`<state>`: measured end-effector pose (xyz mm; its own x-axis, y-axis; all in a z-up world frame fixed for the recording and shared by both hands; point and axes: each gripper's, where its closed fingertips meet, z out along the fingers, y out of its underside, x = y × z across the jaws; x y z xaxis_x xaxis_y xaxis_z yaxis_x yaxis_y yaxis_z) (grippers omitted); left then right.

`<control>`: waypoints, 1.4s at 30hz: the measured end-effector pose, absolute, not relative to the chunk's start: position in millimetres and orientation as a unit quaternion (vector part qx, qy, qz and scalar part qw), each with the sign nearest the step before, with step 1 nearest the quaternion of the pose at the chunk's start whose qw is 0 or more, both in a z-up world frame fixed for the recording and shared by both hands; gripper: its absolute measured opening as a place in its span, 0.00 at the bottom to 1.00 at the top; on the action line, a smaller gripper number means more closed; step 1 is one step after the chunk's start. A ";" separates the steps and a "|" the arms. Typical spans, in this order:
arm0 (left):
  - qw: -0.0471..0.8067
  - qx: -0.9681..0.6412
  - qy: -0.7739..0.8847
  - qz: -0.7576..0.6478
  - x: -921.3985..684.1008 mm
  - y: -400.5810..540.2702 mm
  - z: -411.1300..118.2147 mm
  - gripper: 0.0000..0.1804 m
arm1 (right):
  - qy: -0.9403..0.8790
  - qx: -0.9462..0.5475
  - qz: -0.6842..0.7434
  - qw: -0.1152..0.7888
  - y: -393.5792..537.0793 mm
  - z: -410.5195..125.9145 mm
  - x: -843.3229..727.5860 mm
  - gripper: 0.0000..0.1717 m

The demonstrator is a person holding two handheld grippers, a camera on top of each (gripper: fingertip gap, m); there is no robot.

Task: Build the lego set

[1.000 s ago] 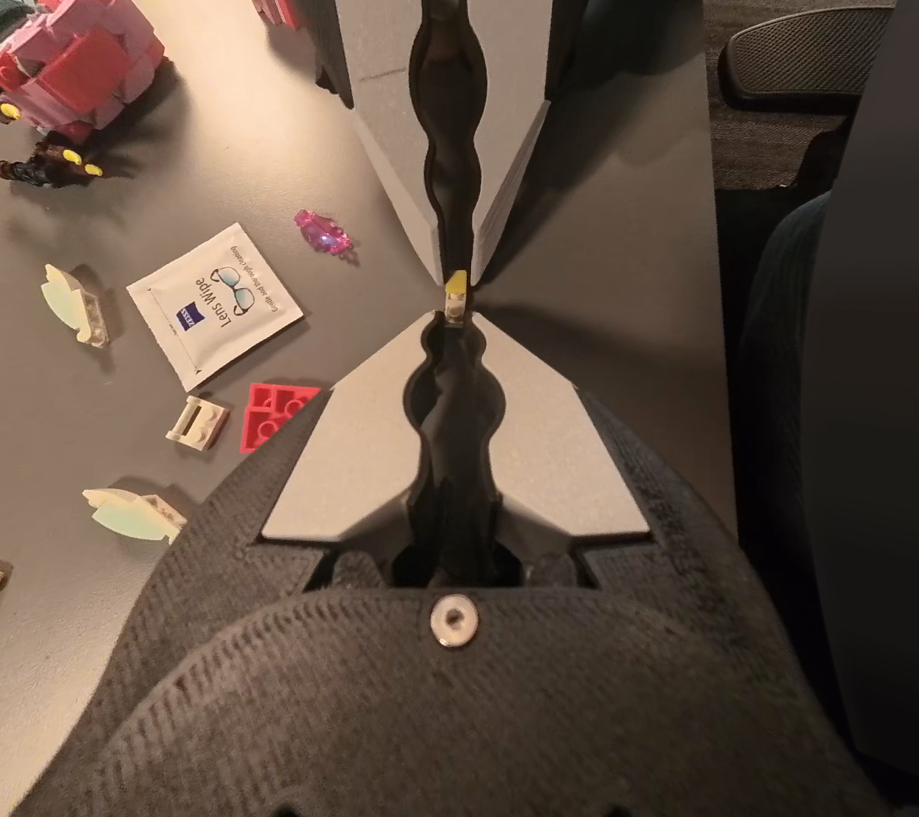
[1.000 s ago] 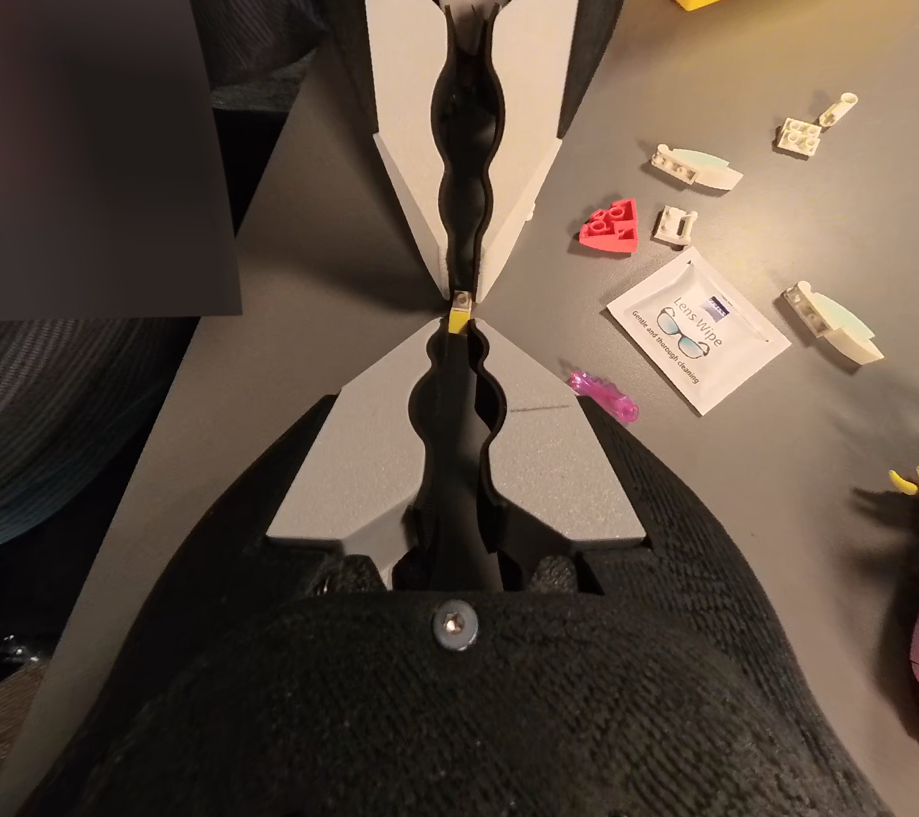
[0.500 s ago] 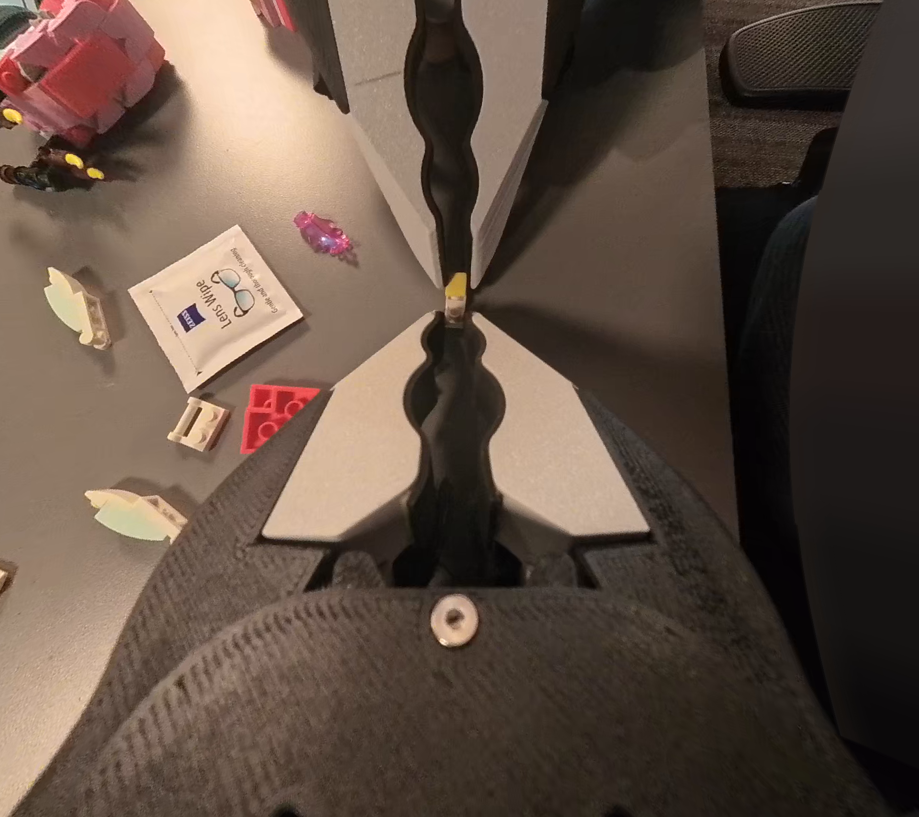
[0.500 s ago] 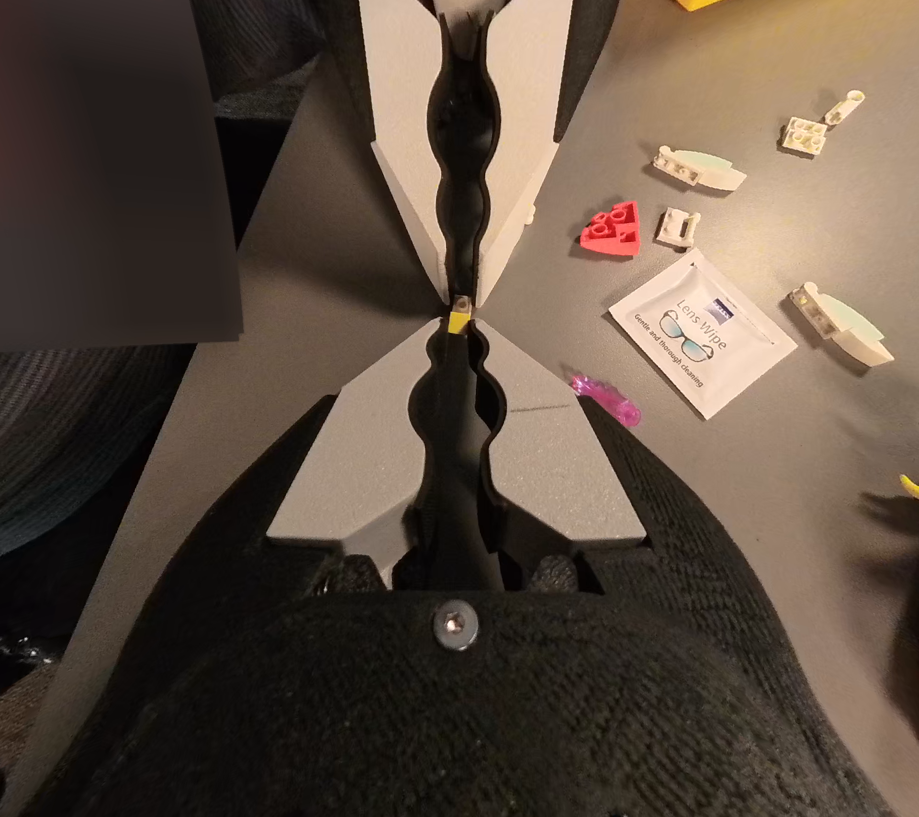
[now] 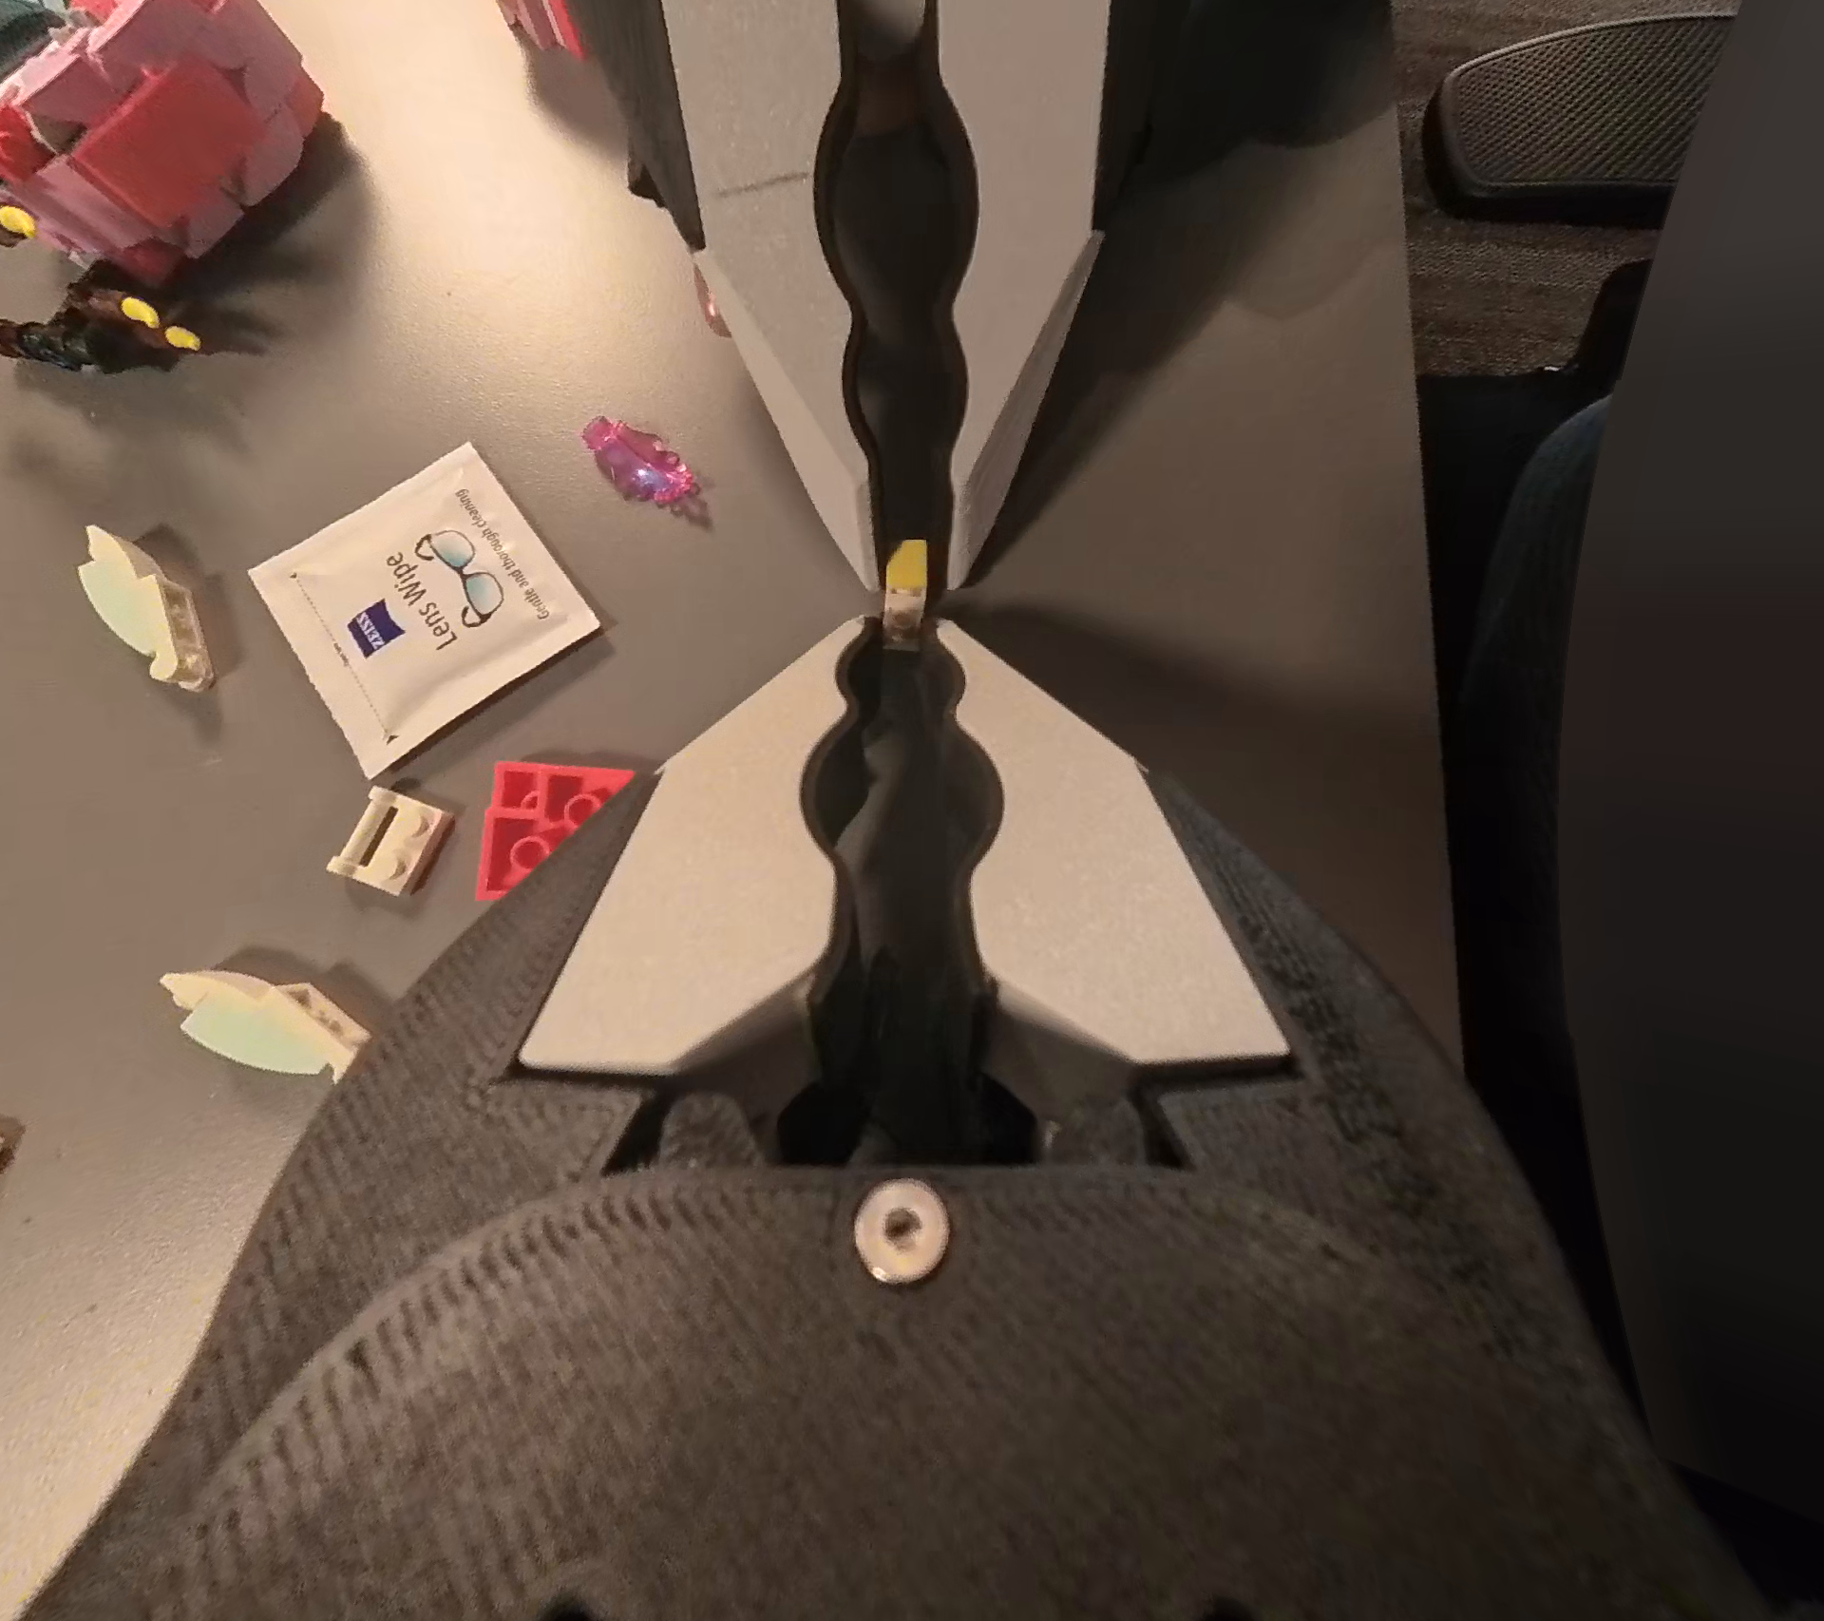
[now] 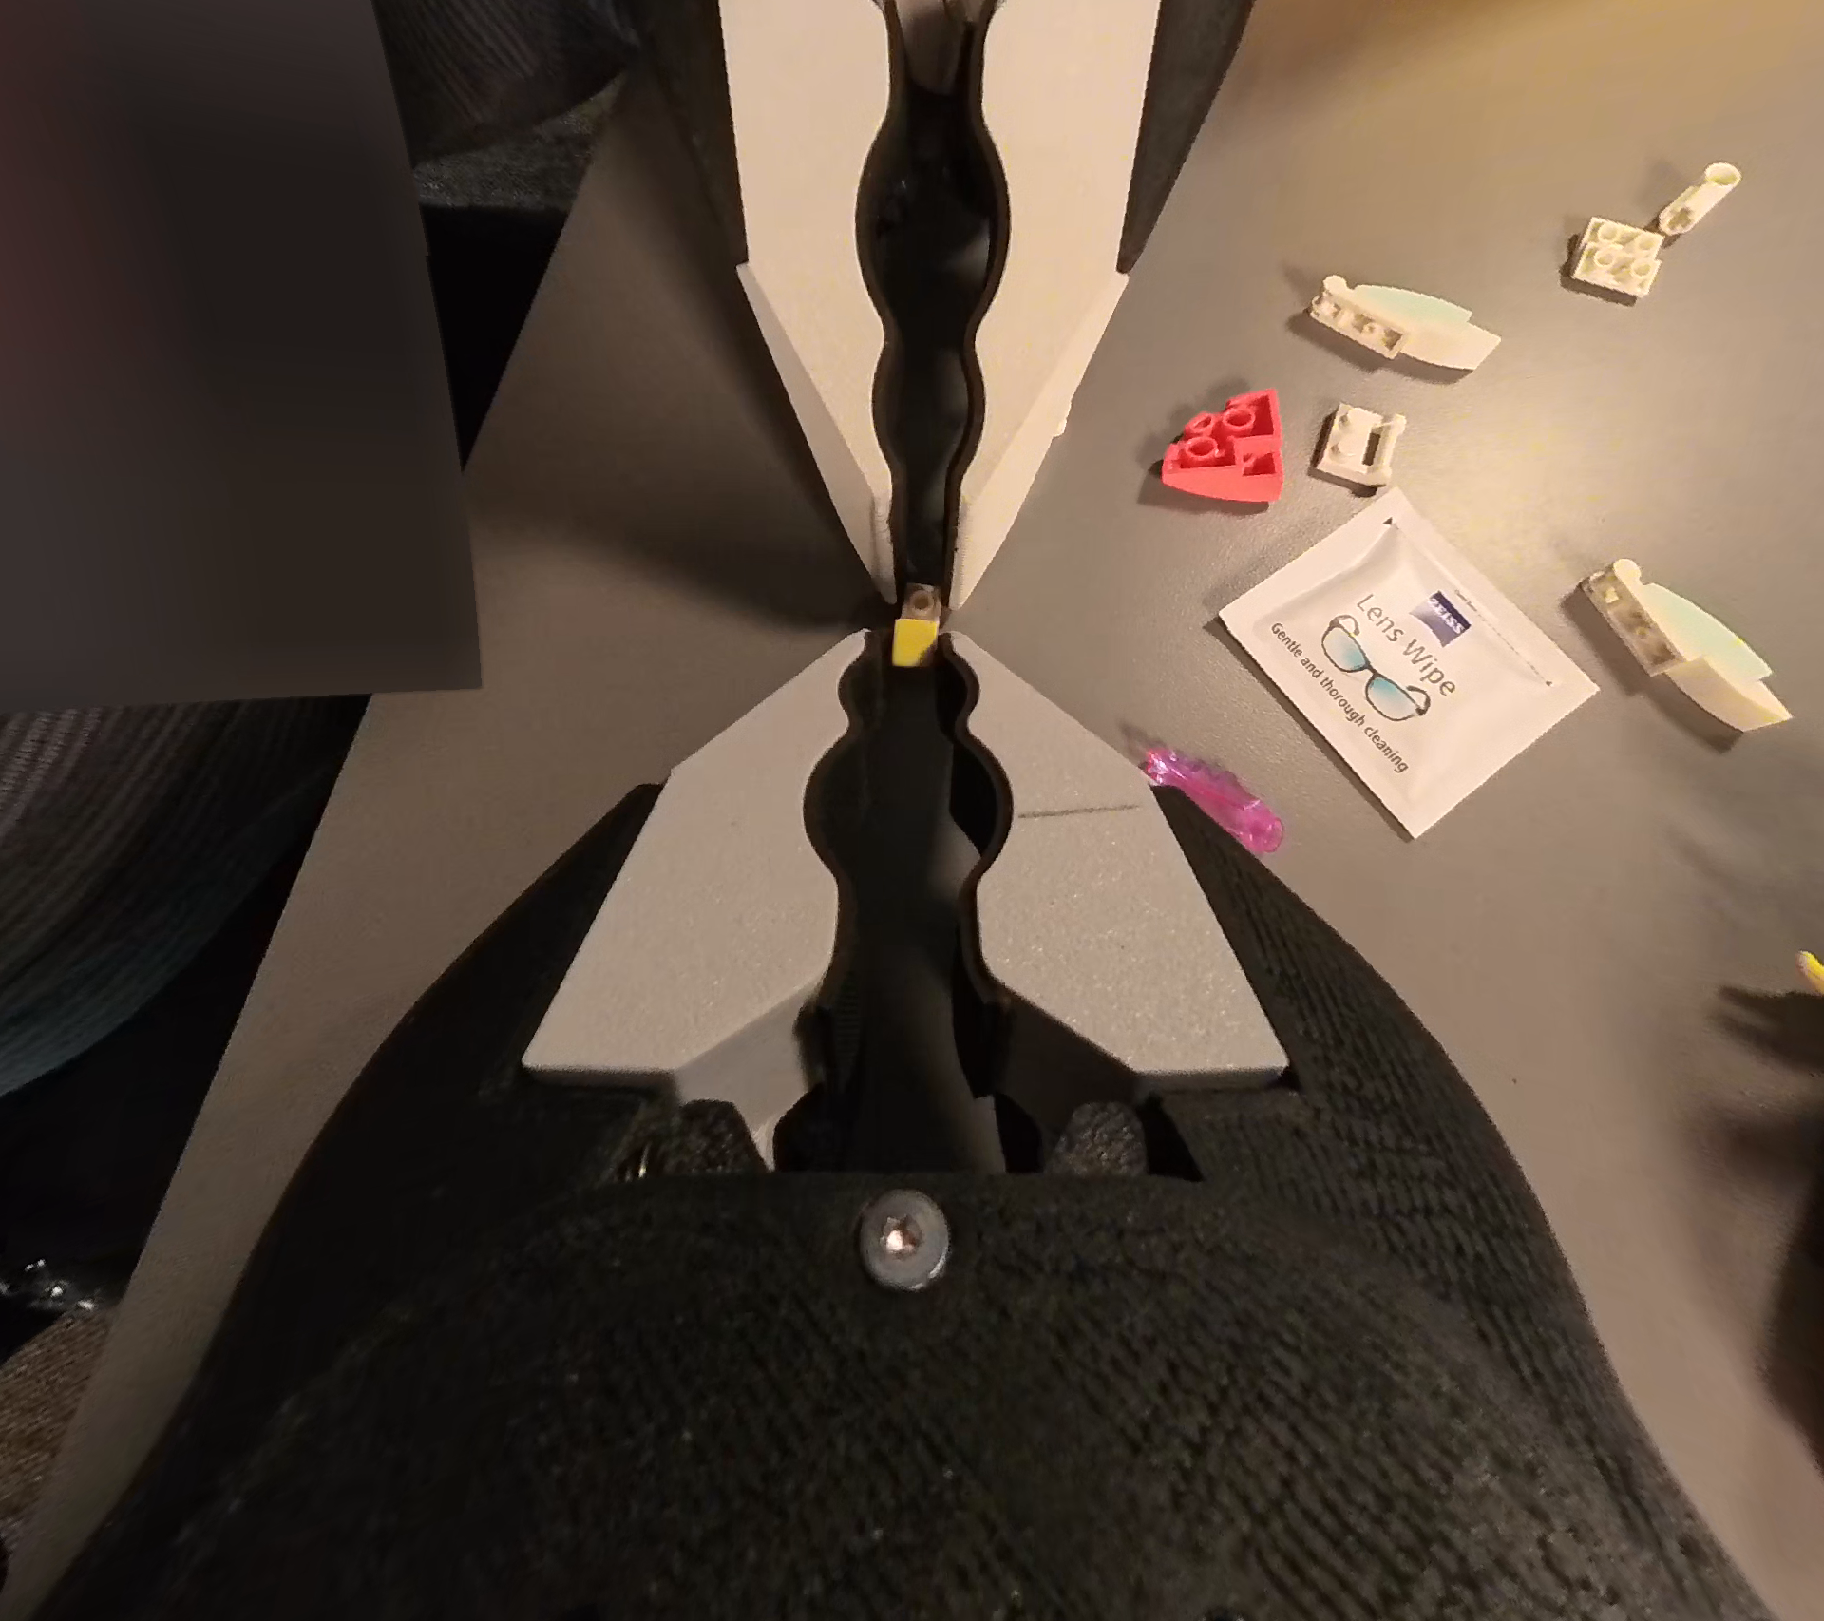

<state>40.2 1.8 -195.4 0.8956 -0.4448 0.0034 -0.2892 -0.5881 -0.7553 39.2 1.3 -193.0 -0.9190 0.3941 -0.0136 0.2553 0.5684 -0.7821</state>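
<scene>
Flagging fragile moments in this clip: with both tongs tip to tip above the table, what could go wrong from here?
1. The left tongs pinch the white piece and the right tongs the yellow piece only at their tips; either may slip.
2. A dropped piece could land off the nearby table edge.

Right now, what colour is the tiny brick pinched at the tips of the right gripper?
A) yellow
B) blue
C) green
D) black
A: in the right wrist view, the right gripper pinches a small yellow brick at its fingertips, butted against the small white piece in the left gripper.
</scene>
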 end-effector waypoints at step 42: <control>0.403 -0.886 0.204 -0.102 40.0 2.3 -195.4 0.04 | -0.874 -0.205 0.439 0.050 10.2 -191.7 43.5 0.05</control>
<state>40.0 2.3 -195.4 0.8958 -0.4441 0.0170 -0.2795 -0.5926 -0.7554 43.5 10.2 -191.7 -0.9109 0.4022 -0.0925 0.3144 0.5311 -0.7868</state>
